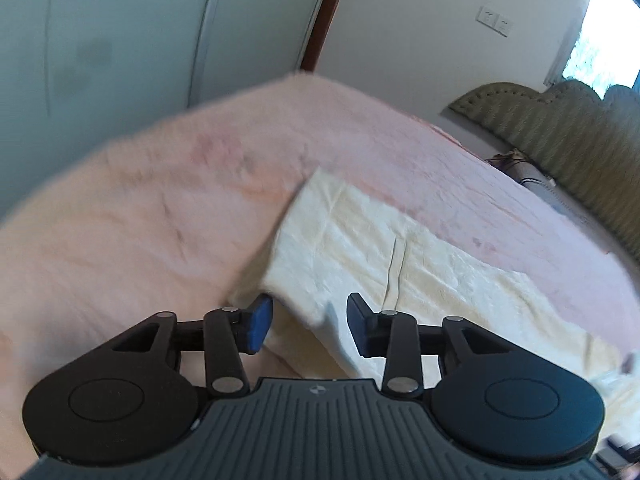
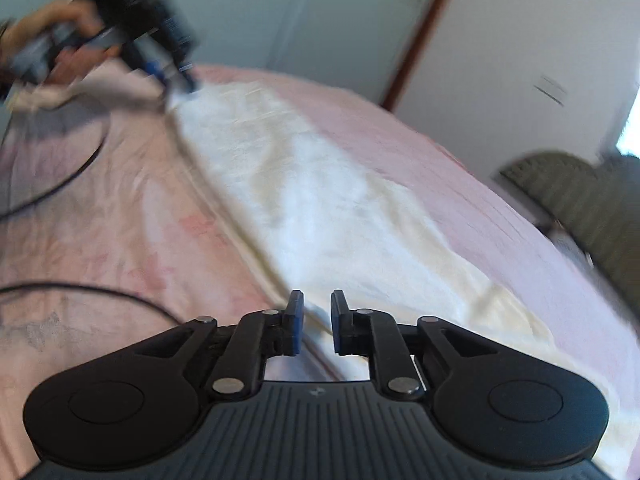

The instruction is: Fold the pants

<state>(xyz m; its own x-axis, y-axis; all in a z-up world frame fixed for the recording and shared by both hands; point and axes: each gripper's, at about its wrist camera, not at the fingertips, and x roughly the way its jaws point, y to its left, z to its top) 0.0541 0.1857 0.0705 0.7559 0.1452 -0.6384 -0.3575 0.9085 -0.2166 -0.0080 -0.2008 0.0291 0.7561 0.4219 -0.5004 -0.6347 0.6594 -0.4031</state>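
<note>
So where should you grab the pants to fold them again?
Probably the near edge of the pants, one gripper at each end. They lie as a long flat strip on the bed, so come in low from the near side and pinch that edge. The left gripper and right gripper already hang open there.

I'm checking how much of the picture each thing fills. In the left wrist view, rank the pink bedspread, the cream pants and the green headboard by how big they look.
1. Pink bedspread, by far the largest.
2. Cream pants.
3. Green headboard, though it stands farther off, so it may only look smaller.
</note>
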